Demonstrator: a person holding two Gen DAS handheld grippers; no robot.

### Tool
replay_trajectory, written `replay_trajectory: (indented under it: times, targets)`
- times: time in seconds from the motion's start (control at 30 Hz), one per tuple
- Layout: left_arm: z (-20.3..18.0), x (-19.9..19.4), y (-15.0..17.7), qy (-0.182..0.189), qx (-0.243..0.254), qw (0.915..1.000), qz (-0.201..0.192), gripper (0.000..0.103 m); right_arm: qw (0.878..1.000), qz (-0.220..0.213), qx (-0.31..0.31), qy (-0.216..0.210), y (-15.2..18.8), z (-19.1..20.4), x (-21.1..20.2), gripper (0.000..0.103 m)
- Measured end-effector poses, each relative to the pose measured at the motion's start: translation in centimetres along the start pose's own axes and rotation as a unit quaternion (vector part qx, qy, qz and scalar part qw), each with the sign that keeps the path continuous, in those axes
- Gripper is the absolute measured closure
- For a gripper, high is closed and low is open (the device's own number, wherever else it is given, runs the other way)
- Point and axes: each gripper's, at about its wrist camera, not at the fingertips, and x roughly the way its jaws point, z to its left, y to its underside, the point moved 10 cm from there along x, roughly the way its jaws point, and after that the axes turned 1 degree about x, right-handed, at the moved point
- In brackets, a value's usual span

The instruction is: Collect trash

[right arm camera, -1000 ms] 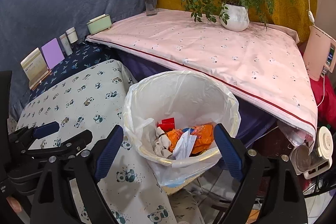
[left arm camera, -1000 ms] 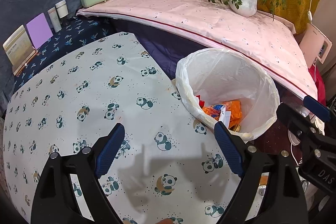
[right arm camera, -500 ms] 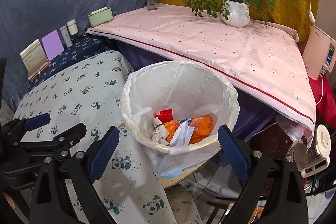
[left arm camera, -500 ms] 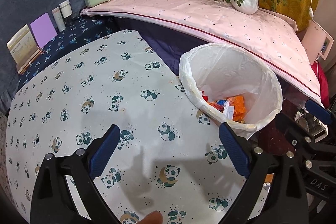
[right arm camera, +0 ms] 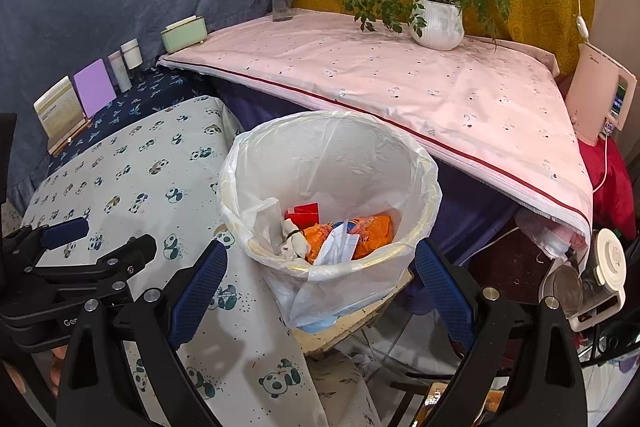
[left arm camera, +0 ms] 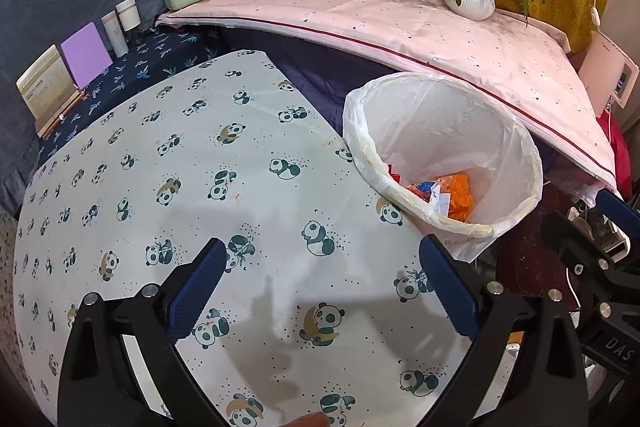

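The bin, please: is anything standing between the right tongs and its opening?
Nothing visible does. In the right wrist view the right tongs stand open and empty, just short of the bin, whose mouth is uncovered. The trash lies at the bottom. The left tongs are off to the side over the panda cloth.

A thin, glossy plastic liner (right arm camera: 332,163) holds crumpled paper (right arm camera: 338,245); the panda-print tablecloth (left arm camera: 200,167) looks smooth and matt.
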Motion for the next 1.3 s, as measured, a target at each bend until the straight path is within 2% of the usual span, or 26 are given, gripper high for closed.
replay_trajectory:
  times: [0.7,1.3]
  targets:
    - [-0.3,0.3,0.8,-0.010,0.007,0.9999,0.007,0.010,1.000,0.006,-0.005,0.008,1.0,-0.3,0.0,0.012]
    - [-1.1,0.6,1.5,-0.003,0.019,0.9996,0.020,0.011,1.000,0.013,-0.002,0.015,1.5,-0.9,0.3,0.012]
